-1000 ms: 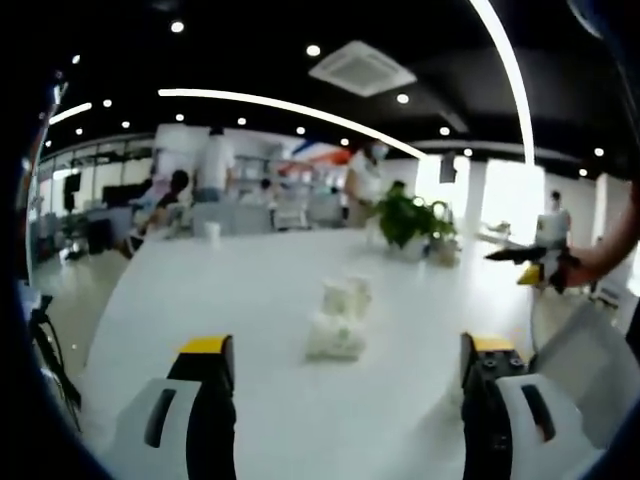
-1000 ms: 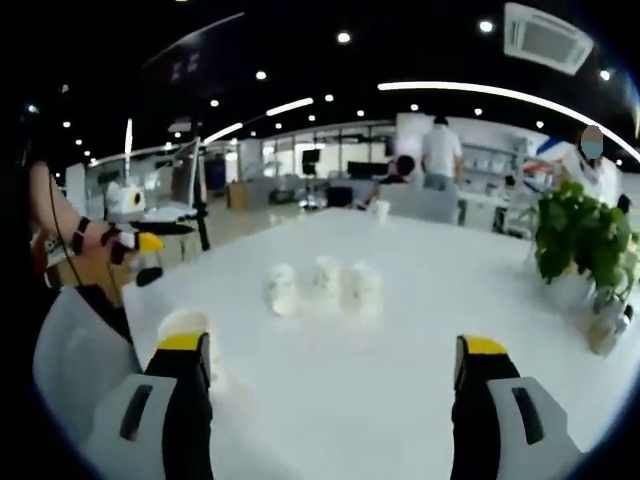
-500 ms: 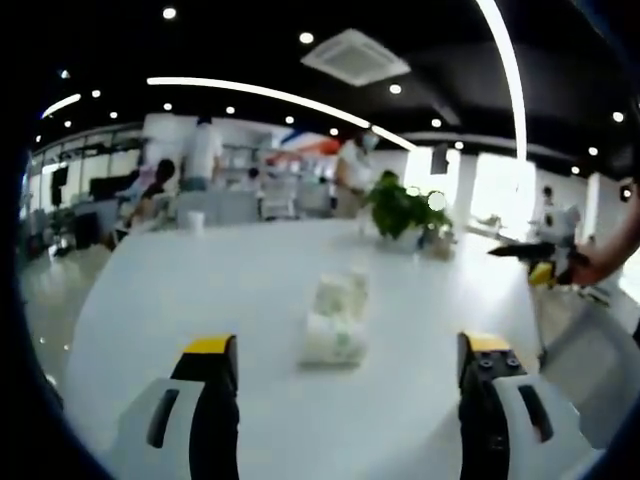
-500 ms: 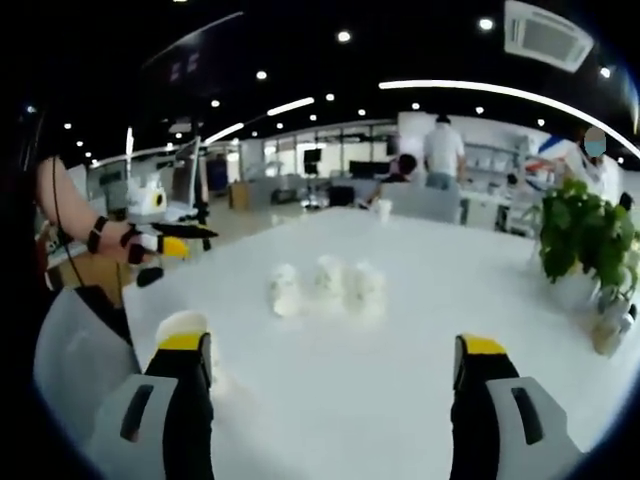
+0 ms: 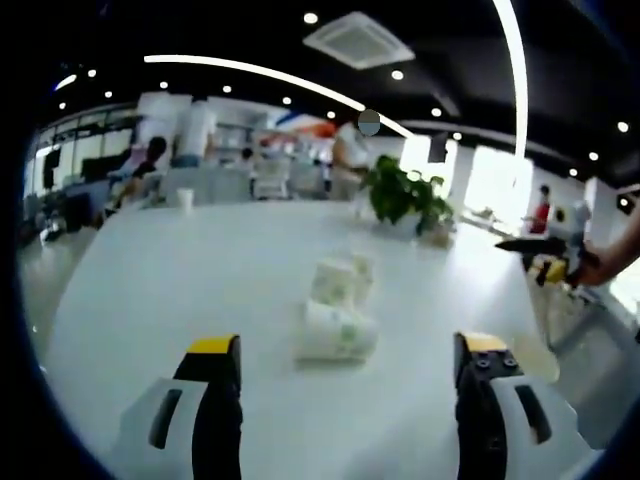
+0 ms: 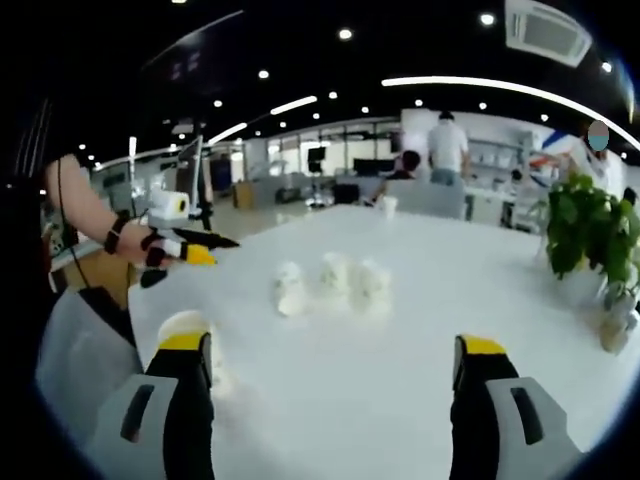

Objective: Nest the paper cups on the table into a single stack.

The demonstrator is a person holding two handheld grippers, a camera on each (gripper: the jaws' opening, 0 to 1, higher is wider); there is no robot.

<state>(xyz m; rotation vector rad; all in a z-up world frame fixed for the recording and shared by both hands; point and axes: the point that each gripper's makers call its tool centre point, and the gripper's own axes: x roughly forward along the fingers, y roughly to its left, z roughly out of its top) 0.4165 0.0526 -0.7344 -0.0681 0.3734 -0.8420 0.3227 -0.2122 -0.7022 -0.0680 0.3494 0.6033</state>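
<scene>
**A:** so what are the jaws doing?

**B:** left gripper (image 5: 340, 375): jaws spread wide, nothing between them. right gripper (image 6: 335, 375) same deal, released and hanging over the white bench (image 6: 400, 380).

**A:** and the cups?

**B:** in the left gripper view a paper cup (image 5: 335, 332) lies on its side just ahead of the jaws, two more (image 5: 340, 280) lined up behind it. In the right gripper view the three cups (image 6: 333, 283) sit in a row mid-bench, well apart from the jaws. Potted plant (image 6: 590, 232) on the far right edge.
</scene>
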